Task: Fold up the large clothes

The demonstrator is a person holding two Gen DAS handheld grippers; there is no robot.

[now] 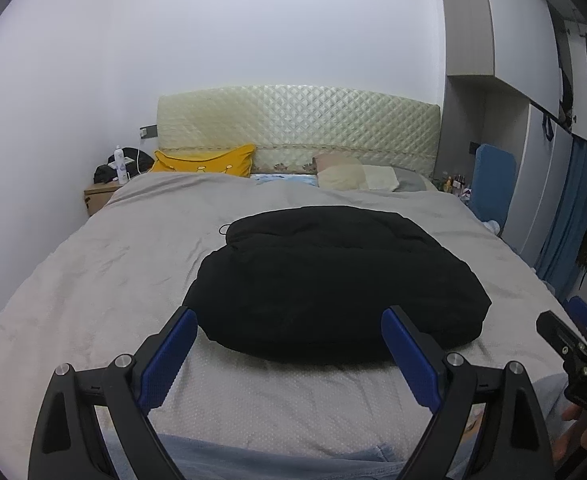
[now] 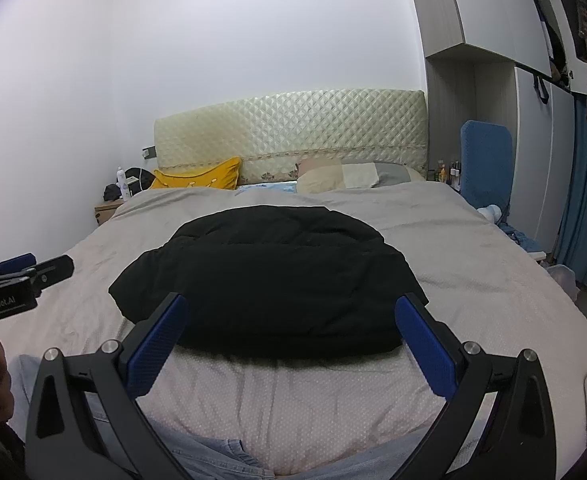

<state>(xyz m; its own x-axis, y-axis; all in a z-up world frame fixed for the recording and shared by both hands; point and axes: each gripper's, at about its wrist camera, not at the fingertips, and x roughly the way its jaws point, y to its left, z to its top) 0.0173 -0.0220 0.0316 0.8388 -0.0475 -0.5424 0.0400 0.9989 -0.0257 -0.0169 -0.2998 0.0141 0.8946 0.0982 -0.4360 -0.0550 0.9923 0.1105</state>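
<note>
— Jaws on both grippers spread wide, gripping nothing: left gripper [image 1: 289, 320], right gripper [image 2: 291, 308], both held short of the black puffy jacket [image 1: 333, 280].

— It lies bundled mid-bed on the grey bedcover [image 1: 93, 280], long axis running from footboard to quilted headboard [image 1: 293, 120], narrower end toward the pillows.

— My worry: slippery padding could spring open, or a pinch could catch the cover too.

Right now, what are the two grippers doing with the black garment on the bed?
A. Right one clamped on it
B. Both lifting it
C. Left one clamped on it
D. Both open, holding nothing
D: the left gripper and right gripper are spread open short of the black garment, which lies bundled on the bed.
</note>
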